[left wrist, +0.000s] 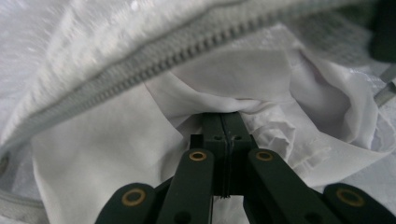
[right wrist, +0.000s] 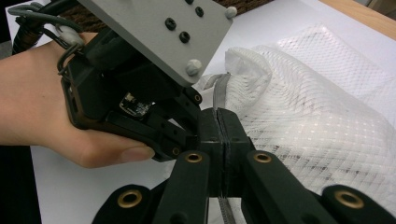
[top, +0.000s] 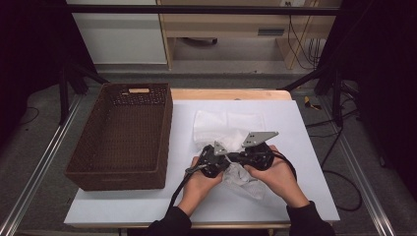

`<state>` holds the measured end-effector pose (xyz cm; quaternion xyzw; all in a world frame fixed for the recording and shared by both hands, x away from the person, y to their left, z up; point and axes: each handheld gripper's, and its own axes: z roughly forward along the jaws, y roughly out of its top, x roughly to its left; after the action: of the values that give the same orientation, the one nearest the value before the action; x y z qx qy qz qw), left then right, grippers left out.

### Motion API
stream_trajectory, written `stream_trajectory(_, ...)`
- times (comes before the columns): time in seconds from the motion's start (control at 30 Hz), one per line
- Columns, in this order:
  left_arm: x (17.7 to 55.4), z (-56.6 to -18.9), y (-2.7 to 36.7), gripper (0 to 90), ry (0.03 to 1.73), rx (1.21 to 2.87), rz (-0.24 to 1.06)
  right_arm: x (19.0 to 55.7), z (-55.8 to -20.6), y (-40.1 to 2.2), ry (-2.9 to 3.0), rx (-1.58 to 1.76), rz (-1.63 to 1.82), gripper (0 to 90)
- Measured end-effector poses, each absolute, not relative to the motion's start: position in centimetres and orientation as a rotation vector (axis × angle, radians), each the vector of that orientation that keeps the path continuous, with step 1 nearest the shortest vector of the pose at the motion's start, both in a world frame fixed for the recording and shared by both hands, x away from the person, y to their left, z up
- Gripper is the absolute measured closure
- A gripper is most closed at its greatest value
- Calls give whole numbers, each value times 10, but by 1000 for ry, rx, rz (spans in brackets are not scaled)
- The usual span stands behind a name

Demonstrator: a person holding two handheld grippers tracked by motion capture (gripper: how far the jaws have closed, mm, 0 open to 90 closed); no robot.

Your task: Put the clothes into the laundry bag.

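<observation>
Both tongs pinched on a mesh laundry bag, mid-table.

High view: we hold left tongs [top: 215, 158] and right tongs [top: 255, 151] together over the bag [top: 223, 127] beside the wicker basket [top: 120, 135]. Left gripper view: jaws clamped on limp white cloth [left wrist: 224, 84] below the zipper [left wrist: 154, 60]; soft, light, likely slips. Right gripper view: jaws closed on the zipper tape [right wrist: 219, 91]; a firmer hold there, we judge.

My right gripper [right wrist: 222, 122] has its jaws pressed together on a thin grey zipper strip [right wrist: 219, 93] running up to the white mesh bag [right wrist: 308, 112]. The bag's lying on the white table [right wrist: 93, 186]. Just left, my left hand [right wrist: 42, 102] holds the other gripper [right wrist: 140, 88], grey plate on top
</observation>
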<state>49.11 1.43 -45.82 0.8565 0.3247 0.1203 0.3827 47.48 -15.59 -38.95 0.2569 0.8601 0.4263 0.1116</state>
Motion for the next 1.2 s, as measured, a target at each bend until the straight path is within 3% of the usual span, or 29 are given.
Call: stream_trajectory(1.2, 517, -466, 12, 900, 918, 2100, 371, 475, -387, -160, 2513, 751, 1274, 898)
